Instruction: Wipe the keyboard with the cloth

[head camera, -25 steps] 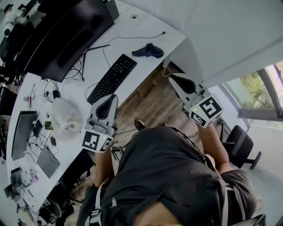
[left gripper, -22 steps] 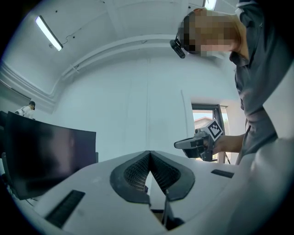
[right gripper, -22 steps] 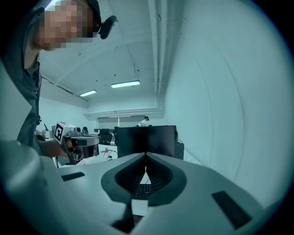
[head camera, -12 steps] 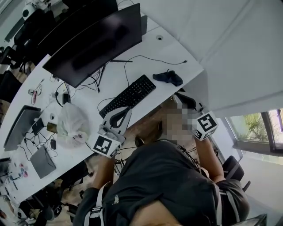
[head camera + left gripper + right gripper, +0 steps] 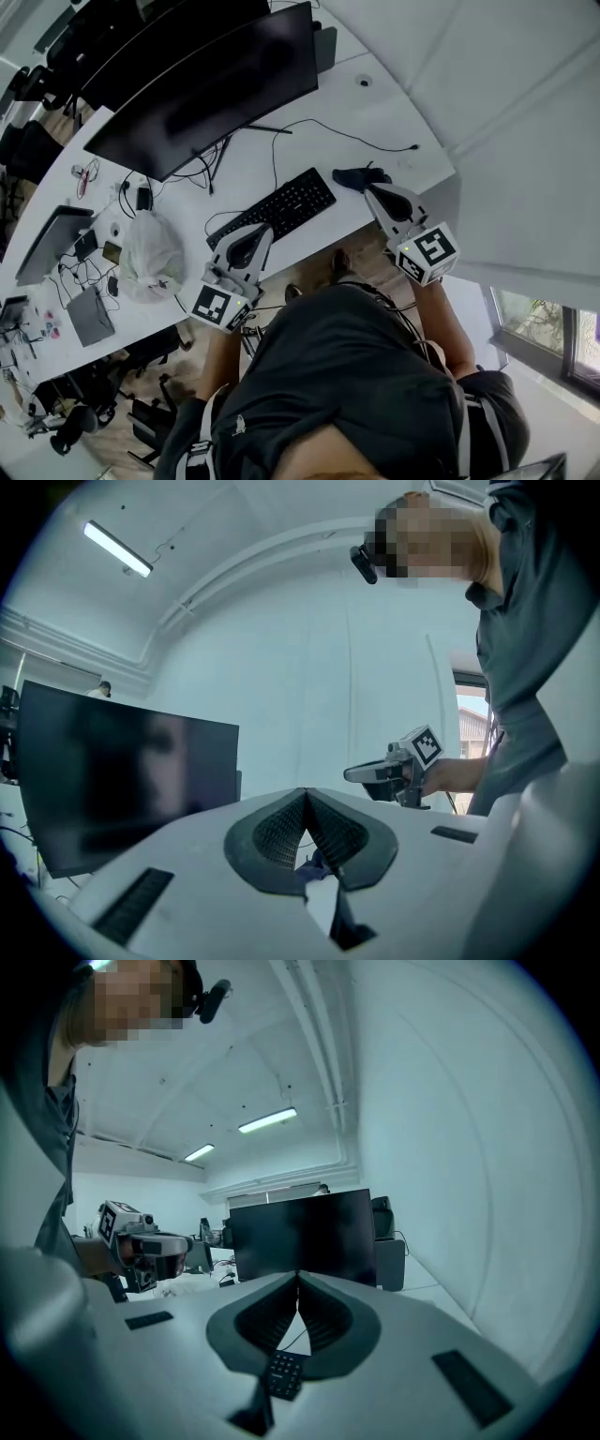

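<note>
Jaws pinched closed and empty, left gripper (image 5: 255, 234) and right gripper (image 5: 374, 192) hang at the edge of the white desk (image 5: 375, 122). Beyond lie the black rectangular keyboard (image 5: 277, 208) and, beside it, the crumpled dark blue cloth (image 5: 356, 176) (just off the right tips). The right jaws would best open wide, then bite its bunched middle.

No word, brand or number is legible. The cubes on the left gripper (image 5: 263, 232) and the right gripper (image 5: 369, 190), at seven and four o'clock of the keyboard (image 5: 272, 208), bear only black-and-white square markers. The key legends are too small to read.
</note>
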Demonstrator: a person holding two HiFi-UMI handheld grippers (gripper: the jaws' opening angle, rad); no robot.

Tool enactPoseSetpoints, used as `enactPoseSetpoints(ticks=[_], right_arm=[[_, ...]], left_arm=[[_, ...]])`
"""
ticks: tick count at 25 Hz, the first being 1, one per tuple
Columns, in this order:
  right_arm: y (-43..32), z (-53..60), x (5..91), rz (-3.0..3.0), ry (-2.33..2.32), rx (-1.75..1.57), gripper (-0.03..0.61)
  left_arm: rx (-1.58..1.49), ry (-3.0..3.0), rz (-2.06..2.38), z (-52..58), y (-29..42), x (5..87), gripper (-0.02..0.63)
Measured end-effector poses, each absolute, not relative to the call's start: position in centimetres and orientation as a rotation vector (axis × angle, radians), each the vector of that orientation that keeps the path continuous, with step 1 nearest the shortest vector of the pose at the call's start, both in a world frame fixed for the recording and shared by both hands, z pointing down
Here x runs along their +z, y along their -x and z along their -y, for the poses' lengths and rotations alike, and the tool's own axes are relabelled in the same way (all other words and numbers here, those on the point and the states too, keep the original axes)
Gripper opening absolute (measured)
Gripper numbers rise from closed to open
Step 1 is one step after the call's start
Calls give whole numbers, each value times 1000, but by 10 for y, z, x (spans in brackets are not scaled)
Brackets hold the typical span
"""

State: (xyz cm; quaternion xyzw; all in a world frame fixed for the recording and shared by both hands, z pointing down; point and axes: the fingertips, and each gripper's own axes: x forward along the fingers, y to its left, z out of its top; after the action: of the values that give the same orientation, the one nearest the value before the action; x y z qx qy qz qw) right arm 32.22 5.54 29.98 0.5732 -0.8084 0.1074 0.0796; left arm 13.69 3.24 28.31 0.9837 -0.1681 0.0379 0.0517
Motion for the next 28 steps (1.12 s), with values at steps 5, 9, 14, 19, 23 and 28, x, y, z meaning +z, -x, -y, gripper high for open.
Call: enactPoseSetpoints(ticks=[5, 9, 14, 19, 23, 28], right_arm=[[-359, -15, 334, 2456, -1601, 385, 9], [-362, 9, 381, 2493, -1429, 486, 10], [-376, 29, 478, 2337, -1284, 620, 105], [-405, 29, 588, 2030, -1230, 745, 210], [-423, 11, 665, 1777, -1150, 761, 225], [-412, 16, 662, 1733, -1228, 805, 86]], left_arm=[[172, -2948, 656, -21, -158, 290, 2], [194, -2873, 794, -20, -152, 299, 2], [223, -2810, 893, -20, -136, 308, 2], [210, -2804, 904, -15, -119, 310, 2], [191, -2787, 905, -11, -98, 314, 2], [200, -2765, 874, -9, -74, 324, 2]])
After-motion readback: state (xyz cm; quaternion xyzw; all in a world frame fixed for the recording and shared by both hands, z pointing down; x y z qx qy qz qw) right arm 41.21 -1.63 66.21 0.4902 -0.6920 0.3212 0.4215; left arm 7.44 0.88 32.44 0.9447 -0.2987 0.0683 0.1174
